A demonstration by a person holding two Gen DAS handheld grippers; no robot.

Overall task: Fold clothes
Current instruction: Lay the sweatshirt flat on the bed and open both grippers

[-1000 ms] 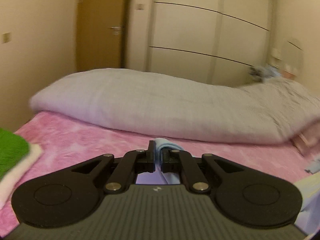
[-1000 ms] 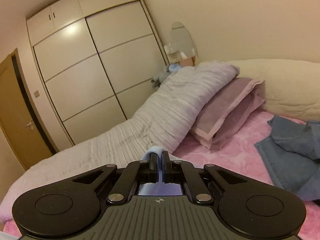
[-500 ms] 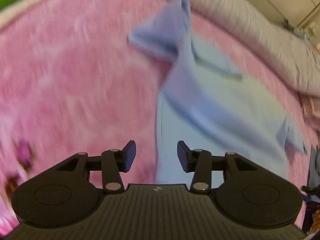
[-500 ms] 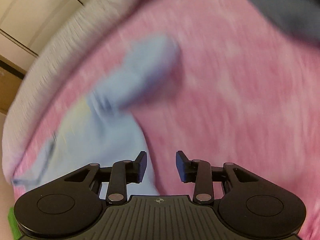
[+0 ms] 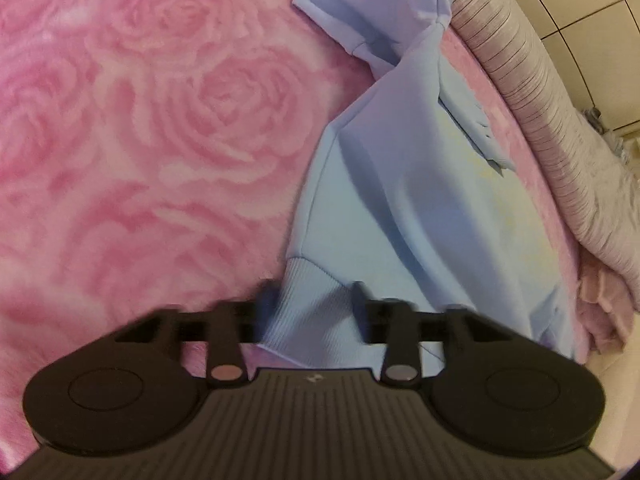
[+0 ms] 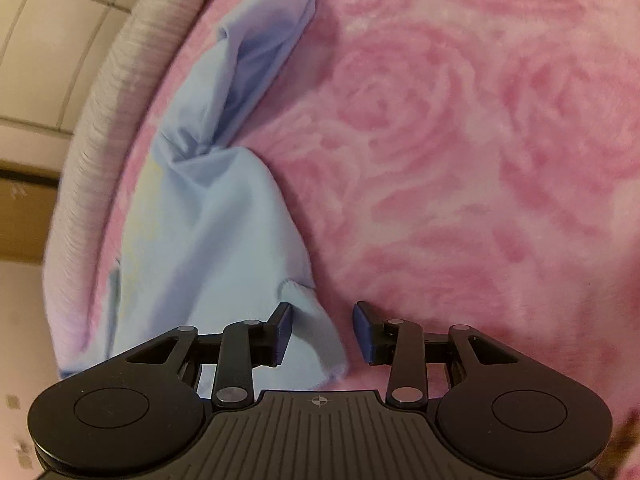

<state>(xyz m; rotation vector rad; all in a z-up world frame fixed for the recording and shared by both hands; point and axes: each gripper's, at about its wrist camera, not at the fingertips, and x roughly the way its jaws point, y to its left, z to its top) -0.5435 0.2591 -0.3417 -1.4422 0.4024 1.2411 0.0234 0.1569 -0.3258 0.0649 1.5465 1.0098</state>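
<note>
A light blue sweatshirt [image 5: 420, 184] lies spread on the pink rose-patterned blanket [image 5: 140, 140], one sleeve stretched toward the far edge. My left gripper [image 5: 314, 296] is open, and the ribbed hem corner [image 5: 308, 292] sits between its fingers. In the right wrist view the same sweatshirt [image 6: 208, 216] lies to the left with its other sleeve [image 6: 260, 48] reaching away. There my right gripper [image 6: 322, 326] is open over the other hem corner [image 6: 316, 340], which lies loose between the fingers.
A rolled grey striped duvet [image 5: 560, 128] runs along the far side of the bed, also the duvet [image 6: 108, 112] in the right wrist view. A pink pillow edge [image 5: 604, 304] shows at the right. Wardrobe panels [image 6: 44, 40] stand behind.
A second ago both grippers were shut on the blue fabric held up facing the room. They opened, let the sweatshirt drop onto the bed, and now hang low over its hem corners.
</note>
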